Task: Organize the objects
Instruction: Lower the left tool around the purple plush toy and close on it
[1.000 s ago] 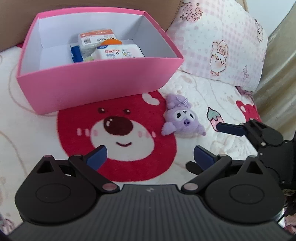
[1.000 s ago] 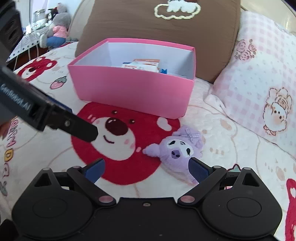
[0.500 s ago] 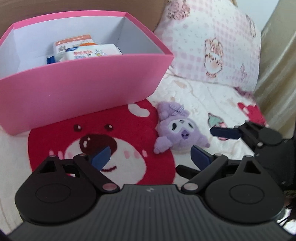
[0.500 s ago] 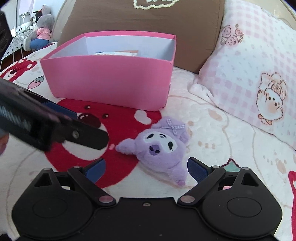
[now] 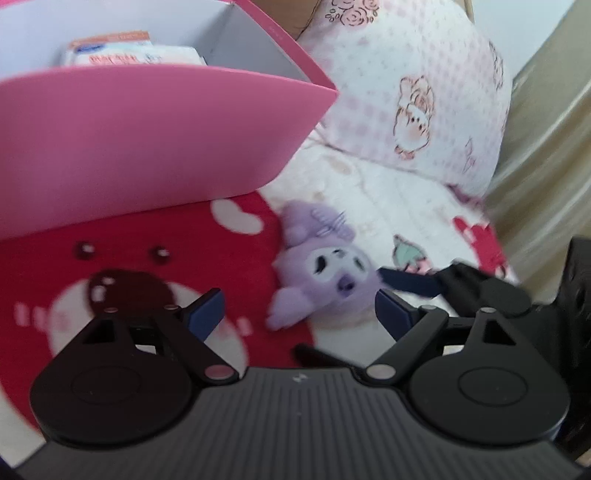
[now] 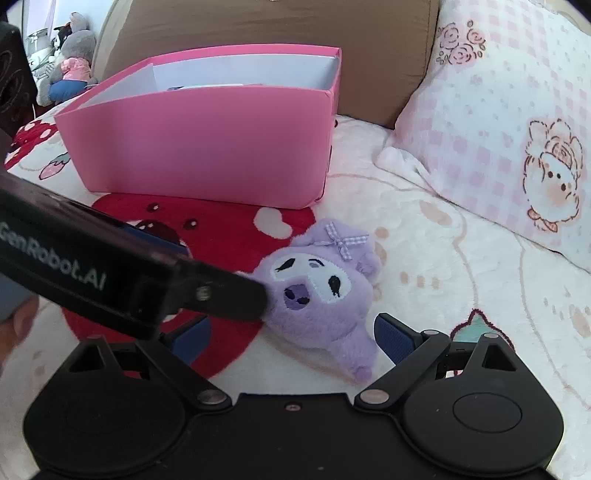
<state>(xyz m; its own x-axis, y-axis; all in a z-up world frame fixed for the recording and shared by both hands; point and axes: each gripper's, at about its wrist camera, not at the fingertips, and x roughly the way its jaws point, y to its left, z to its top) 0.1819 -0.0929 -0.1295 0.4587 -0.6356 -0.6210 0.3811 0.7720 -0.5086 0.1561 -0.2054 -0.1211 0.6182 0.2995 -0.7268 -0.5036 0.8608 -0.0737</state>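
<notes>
A small purple plush toy [image 5: 325,277] with a white face and a checked bow lies on the blanket just right of the red bear print; it also shows in the right wrist view [image 6: 317,291]. My left gripper [image 5: 299,314] is open, with the plush between and just beyond its fingers. My right gripper [image 6: 291,338] is open, its fingers on either side of the plush's lower body. One left gripper finger [image 6: 221,295] reaches the plush's left side in the right wrist view. The pink box [image 5: 147,129] stands behind, holding several packets [image 5: 122,51].
A pink checked pillow [image 6: 498,122] lies at the right. A brown cushion [image 6: 295,29] stands behind the box [image 6: 207,147]. The red bear print [image 5: 129,295] covers the blanket in front of the box. Plush toys [image 6: 70,70] sit at the far left.
Both grippers have moved forward and down toward the purple plush, which now lies between their open fingers. The box looms closer. The plush has not been gripped.
</notes>
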